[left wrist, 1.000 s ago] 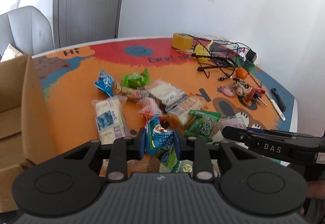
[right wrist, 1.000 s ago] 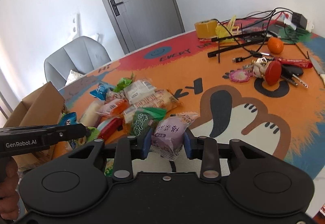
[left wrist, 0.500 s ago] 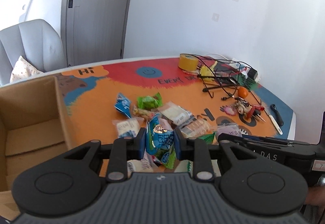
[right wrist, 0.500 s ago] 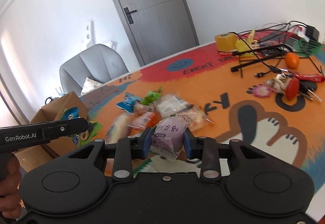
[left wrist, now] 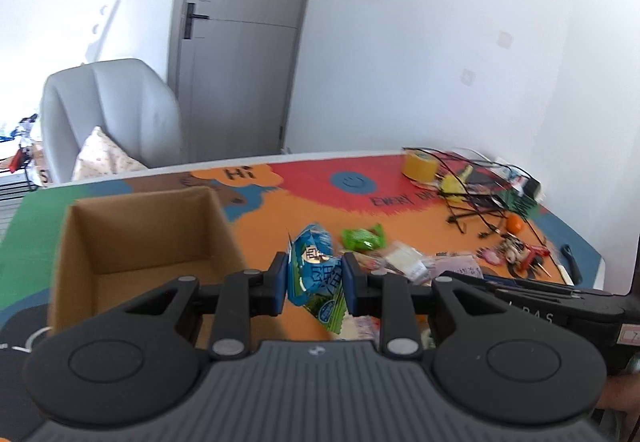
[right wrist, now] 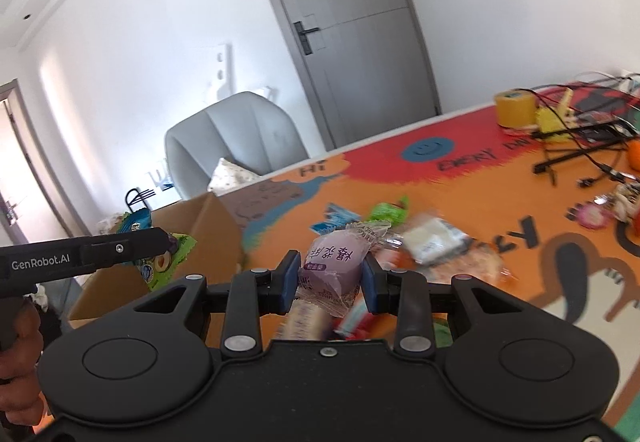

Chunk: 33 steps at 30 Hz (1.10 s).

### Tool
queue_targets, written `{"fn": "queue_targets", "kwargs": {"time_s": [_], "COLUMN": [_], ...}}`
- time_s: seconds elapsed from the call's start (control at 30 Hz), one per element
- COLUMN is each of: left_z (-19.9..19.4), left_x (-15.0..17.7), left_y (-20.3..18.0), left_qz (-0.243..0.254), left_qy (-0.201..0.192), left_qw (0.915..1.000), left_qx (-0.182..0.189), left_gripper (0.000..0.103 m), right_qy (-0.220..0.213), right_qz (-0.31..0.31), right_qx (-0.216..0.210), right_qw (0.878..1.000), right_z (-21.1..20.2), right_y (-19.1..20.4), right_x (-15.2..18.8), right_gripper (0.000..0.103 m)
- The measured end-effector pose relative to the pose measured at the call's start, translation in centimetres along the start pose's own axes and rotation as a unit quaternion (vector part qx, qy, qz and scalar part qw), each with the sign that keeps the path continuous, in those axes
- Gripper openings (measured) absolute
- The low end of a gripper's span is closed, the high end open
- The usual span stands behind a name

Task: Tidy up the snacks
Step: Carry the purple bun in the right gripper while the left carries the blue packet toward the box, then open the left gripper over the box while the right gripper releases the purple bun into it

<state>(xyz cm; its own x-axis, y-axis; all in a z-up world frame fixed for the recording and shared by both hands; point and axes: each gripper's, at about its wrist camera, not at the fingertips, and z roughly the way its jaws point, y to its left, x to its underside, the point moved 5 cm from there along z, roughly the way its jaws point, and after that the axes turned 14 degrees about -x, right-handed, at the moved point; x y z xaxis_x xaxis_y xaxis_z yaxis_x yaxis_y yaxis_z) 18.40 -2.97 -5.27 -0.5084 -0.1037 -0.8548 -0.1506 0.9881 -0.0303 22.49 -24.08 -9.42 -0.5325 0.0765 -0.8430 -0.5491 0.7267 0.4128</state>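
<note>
Left wrist view shows the left gripper (left wrist: 316,276) closed on a blue and green foil snack packet (left wrist: 318,274), which hangs between the jaws with its long axis about upright and its lower tail pointing down. The open brown cardboard box (left wrist: 148,238) lies to the left of this gripper and a little ahead, its near right wall just beside the left finger; the packet is not yet over the opening. So the coming move, I judge, is a short shift to the left before release.

In the right wrist view the right gripper (right wrist: 331,274) holds a pale purple wrapped snack (right wrist: 334,262), pinched across its width. From there the box (right wrist: 192,242) is farther to the left, beyond the left gripper (right wrist: 160,242), so the left hand is the nearer one. The other snacks (left wrist: 400,262) remain in a loose pile on the colourful orange table mat (left wrist: 272,226), to the right of the box.
</note>
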Motion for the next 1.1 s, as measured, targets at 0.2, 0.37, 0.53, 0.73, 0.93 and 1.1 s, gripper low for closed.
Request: {"fn": "queue_targets", "kwargs": {"time_s": [0.2, 0.37, 0.53, 0.73, 0.93, 1.1], "left_z": [-0.7, -0.9, -0.6, -0.3, -1.0, -1.7], "left_x": [-0.3, 0.1, 0.4, 0.9, 1.2, 1.4], "left_y": [3.5, 6.1, 8.2, 10.7, 12.2, 13.2], "left_qz": [-0.019, -0.038, -0.051, -0.071, -0.083, -0.092], "left_qy": [-0.006, -0.002, 0.009, 0.022, 0.019, 0.018], "left_qw": [0.9994, 0.9982, 0.9969, 0.9941, 0.9927, 0.9914], "left_qx": [-0.029, -0.047, -0.06, -0.08, -0.086, -0.092], "left_gripper": [0.027, 0.027, 0.027, 0.03, 0.034, 0.044], "right_qy": [0.005, 0.011, 0.015, 0.021, 0.03, 0.039], "right_qz": [-0.017, -0.028, -0.04, -0.052, -0.065, -0.06], "right_qx": [-0.023, -0.039, -0.051, -0.071, -0.092, -0.116], "right_qw": [1.0, 0.999, 0.998, 0.996, 0.993, 0.991], "right_z": [1.5, 2.9, 4.0, 5.3, 6.5, 7.5], "right_y": [2.5, 4.4, 6.3, 8.6, 11.0, 12.3], "right_x": [-0.4, -0.6, -0.9, -1.2, -1.2, -1.1], "right_gripper": [0.034, 0.034, 0.034, 0.034, 0.034, 0.037]}}
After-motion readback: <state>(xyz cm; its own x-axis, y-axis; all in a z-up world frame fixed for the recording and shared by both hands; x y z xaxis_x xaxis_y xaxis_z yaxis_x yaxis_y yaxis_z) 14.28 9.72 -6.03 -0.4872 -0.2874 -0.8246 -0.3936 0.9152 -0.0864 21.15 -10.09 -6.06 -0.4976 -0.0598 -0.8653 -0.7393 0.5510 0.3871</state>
